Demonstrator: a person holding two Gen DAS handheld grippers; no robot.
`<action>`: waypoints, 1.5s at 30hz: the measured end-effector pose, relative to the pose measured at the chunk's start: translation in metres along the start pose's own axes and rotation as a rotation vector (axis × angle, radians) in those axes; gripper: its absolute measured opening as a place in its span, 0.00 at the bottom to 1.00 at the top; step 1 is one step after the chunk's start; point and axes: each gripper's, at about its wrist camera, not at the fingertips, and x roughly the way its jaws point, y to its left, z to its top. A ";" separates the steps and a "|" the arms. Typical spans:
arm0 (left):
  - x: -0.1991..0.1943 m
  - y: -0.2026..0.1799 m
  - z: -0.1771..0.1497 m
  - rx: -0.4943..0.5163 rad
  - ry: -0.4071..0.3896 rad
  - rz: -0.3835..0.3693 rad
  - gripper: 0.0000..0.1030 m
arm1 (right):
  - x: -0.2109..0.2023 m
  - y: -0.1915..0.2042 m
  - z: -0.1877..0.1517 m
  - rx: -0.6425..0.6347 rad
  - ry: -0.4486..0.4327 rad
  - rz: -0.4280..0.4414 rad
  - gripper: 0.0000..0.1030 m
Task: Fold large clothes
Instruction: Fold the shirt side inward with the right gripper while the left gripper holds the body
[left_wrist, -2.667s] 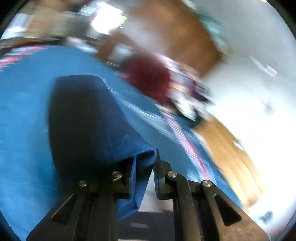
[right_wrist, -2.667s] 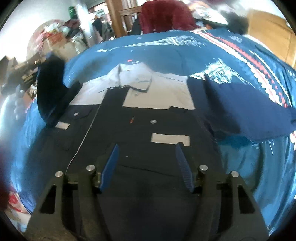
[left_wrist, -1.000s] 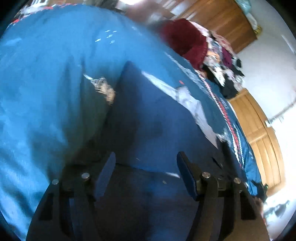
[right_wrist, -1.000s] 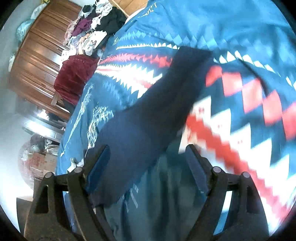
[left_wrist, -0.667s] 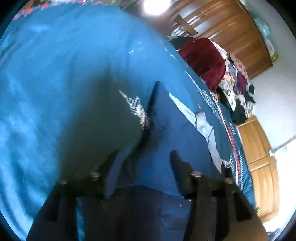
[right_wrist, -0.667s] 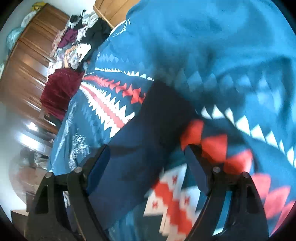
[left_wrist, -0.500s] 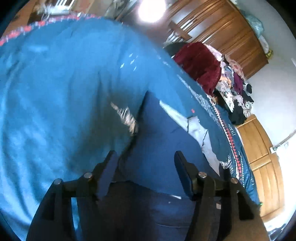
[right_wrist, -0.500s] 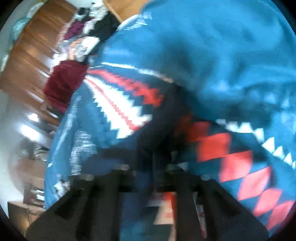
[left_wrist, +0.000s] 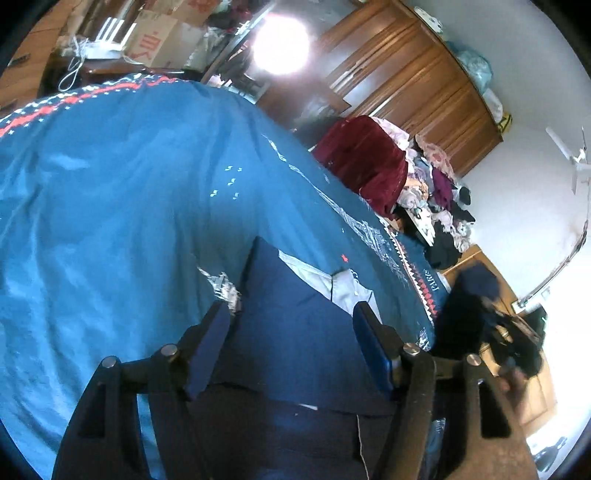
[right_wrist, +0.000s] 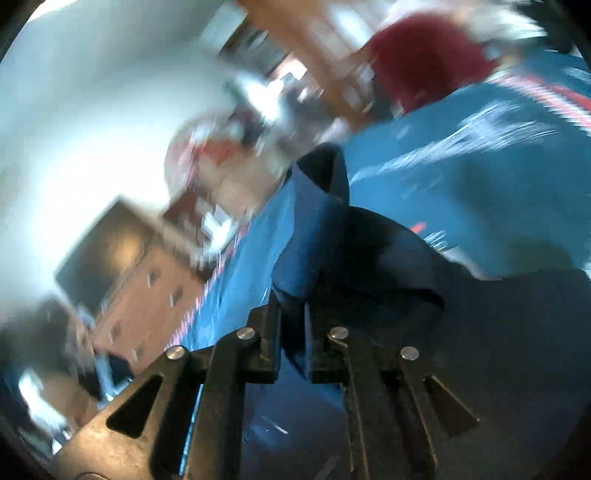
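Note:
A dark navy shirt with a grey collar panel (left_wrist: 325, 280) lies on the blue patterned bedspread (left_wrist: 110, 206). Its left sleeve (left_wrist: 295, 325) lies folded inward over the body. My left gripper (left_wrist: 291, 332) hovers open just above that folded sleeve, with nothing between its fingers. In the right wrist view, my right gripper (right_wrist: 291, 332) is shut on the shirt's right sleeve (right_wrist: 314, 229), which is lifted off the bed and bunched in the jaws. That view is blurred by motion.
A maroon bundle (left_wrist: 365, 166) and a heap of mixed clothes (left_wrist: 439, 199) sit past the bed's far edge, before wooden wardrobes (left_wrist: 413, 81). Cardboard boxes (left_wrist: 155, 29) stand at the back left. A wooden dresser (right_wrist: 147, 291) lies beyond the bed in the right wrist view.
My left gripper let go of the left sleeve after laying it over the shirt and has backed off. My right gripper swung to the right sleeve, shut on it and lifted it.

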 end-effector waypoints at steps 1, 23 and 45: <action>-0.004 0.004 0.002 0.000 0.001 0.007 0.68 | 0.023 0.006 -0.008 -0.015 0.046 0.006 0.12; -0.008 0.063 -0.037 -0.005 0.133 0.097 0.74 | -0.116 -0.201 -0.130 0.181 0.262 -0.481 0.30; -0.090 0.062 -0.170 0.059 0.480 -0.018 0.74 | -0.249 -0.131 -0.315 0.311 0.448 -0.277 0.67</action>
